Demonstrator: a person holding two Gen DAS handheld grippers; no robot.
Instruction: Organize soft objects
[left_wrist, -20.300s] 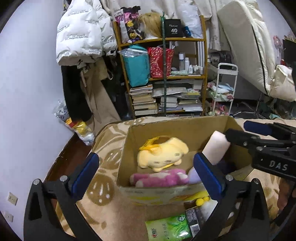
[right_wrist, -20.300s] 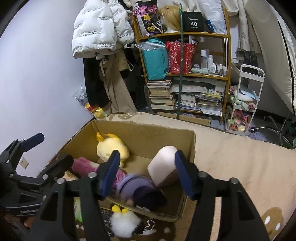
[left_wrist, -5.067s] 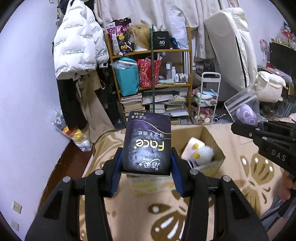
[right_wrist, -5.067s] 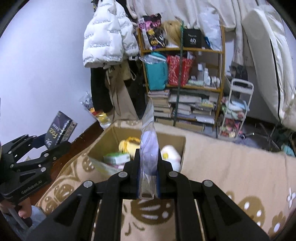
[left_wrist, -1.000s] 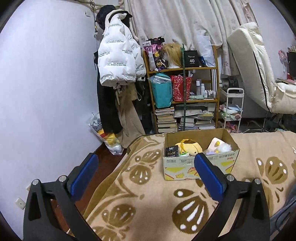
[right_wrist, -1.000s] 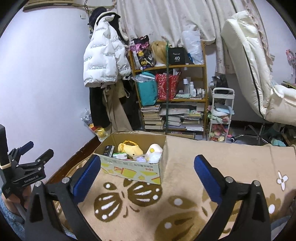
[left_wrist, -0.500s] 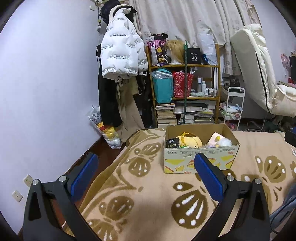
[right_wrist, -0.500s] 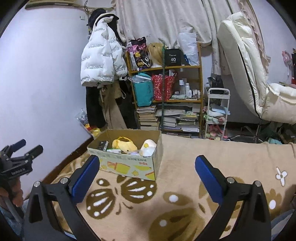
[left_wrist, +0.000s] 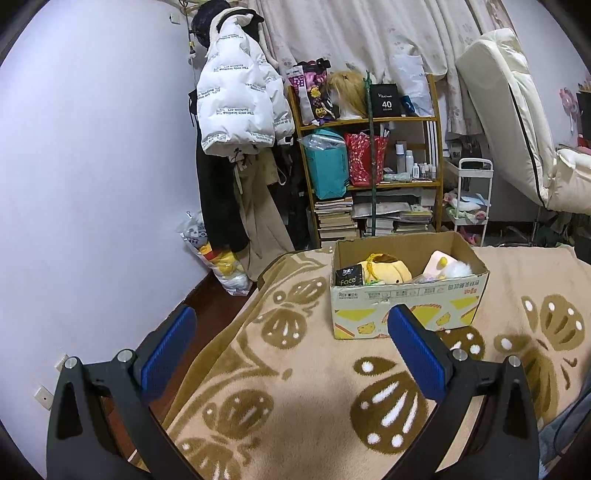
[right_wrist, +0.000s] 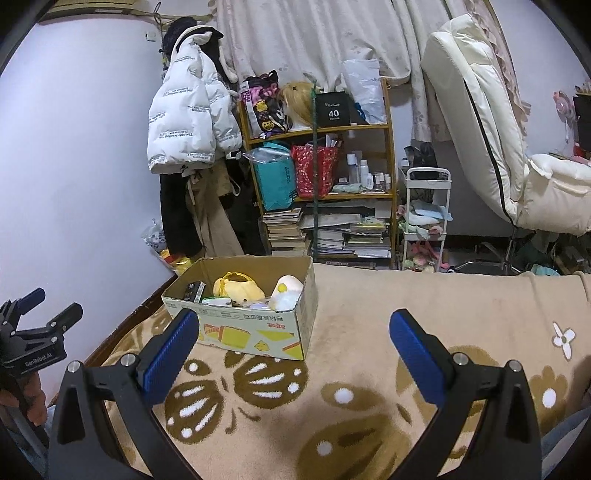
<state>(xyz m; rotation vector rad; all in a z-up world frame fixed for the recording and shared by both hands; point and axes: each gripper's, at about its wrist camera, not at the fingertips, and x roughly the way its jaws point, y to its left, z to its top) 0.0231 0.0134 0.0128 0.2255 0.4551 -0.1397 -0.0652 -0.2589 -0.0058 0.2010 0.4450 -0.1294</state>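
Left gripper (left_wrist: 291, 347): I am holding it above the blanket (left_wrist: 295, 406) with the two blue pads standing wide apart, and nothing is sitting between them. In the right wrist view I am seeing this same gripper (right_wrist: 40, 306) at the far left edge, its fingers spread, with a hand (right_wrist: 35, 398) gripping its handle below.

Right gripper (right_wrist: 293, 343): I am keeping it over the blanket (right_wrist: 369, 369) too, pads far from each other and gripping nothing.

Cardboard box (left_wrist: 406, 306): it is standing upright on the blanket, ahead of both grippers and touching neither. From the right wrist camera the box (right_wrist: 255, 332) is lying ahead and to the left.

Soft objects: they are all resting inside the box. A yellow plush (left_wrist: 386, 271) is lying in the middle, and I am seeing it also from the right side (right_wrist: 238, 288). A white plush (left_wrist: 458, 269) with a pink cushion (left_wrist: 436, 262) is leaning at the right end; from the right wrist view the white plush (right_wrist: 286, 291) is showing a yellow spot. A black tissue pack (left_wrist: 349, 277) is standing at the left end, its label reading "Face", and a green packet (right_wrist: 218, 300) is lying low beside the yellow plush.

Background: a wooden shelf (left_wrist: 369, 177) with books and bags is standing behind the box, and a white puffer jacket (left_wrist: 236, 107) is hanging to the left of it.
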